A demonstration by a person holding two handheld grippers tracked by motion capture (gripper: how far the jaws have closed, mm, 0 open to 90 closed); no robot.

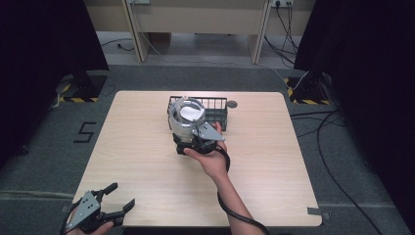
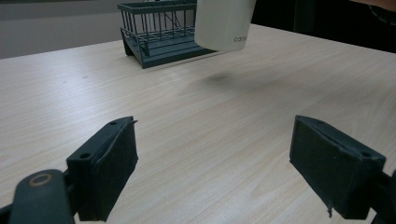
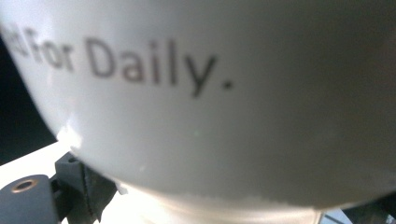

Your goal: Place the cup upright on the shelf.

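A white cup (image 1: 186, 121) sits clamped between the jaws of the right gripper (image 1: 198, 139), lifted clear of the counter (image 1: 274, 161) beside a dark wire rack (image 1: 218, 111). The left gripper (image 1: 115, 199) rests well apart, jaws wide and empty.

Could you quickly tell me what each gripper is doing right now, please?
Left gripper: open, holding nothing, low over the wooden table.
Right gripper: shut on the white printed cup.

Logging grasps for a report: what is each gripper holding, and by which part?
The right gripper holds a white cup by its lower side wall, lifted off the table. The left gripper is open, holding nothing.
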